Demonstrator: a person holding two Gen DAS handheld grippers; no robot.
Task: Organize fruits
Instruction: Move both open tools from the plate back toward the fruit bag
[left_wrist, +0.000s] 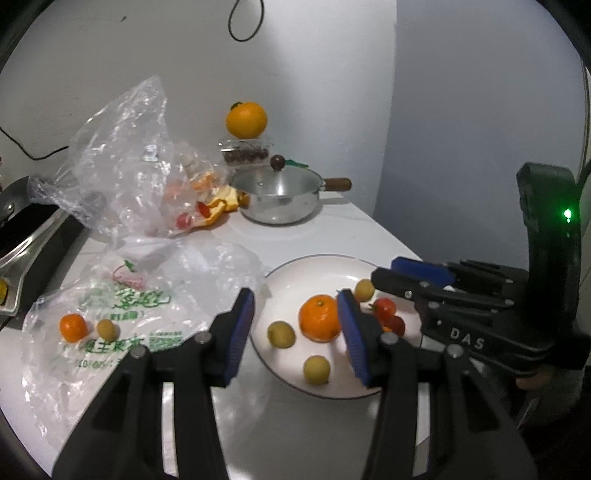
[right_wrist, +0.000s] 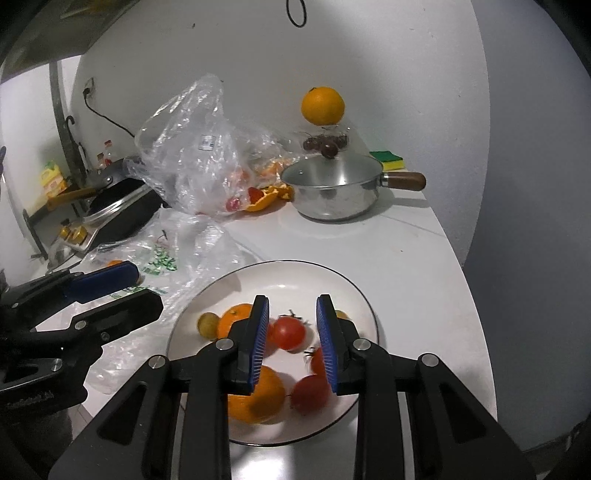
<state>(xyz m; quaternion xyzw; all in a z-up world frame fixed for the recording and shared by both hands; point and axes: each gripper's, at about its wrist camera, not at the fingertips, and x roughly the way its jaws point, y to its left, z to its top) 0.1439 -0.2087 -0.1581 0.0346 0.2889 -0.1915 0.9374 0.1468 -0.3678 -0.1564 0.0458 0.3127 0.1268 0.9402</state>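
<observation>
A white plate (left_wrist: 280, 280) holds a mandarin (left_wrist: 319, 317), three yellowish longans (left_wrist: 280, 334) and red tomatoes (left_wrist: 384, 308). My left gripper (left_wrist: 295, 299) hovers open over the plate's left side, nothing between its blue pads. My right gripper (right_wrist: 291, 301) hangs above the same plate (right_wrist: 354, 284), its pads a narrow gap apart and touching nothing; a tomato (right_wrist: 286, 332) lies on the plate below the gap. From the left wrist view, the right gripper (left_wrist: 386, 271) reaches in over the plate's far right rim. A small mandarin (left_wrist: 74, 326) and a longan (left_wrist: 107, 329) lie on a flat printed plastic bag (left_wrist: 122, 306).
A crumpled clear bag (left_wrist: 140, 166) with fruit and peel stands behind. A lidded steel pot (left_wrist: 280, 199) sits at the back, and a large orange (left_wrist: 246, 120) sits on a clear box. A dark pan (right_wrist: 122, 210) lies left. The counter edge (right_wrist: 476, 314) curves close on the right.
</observation>
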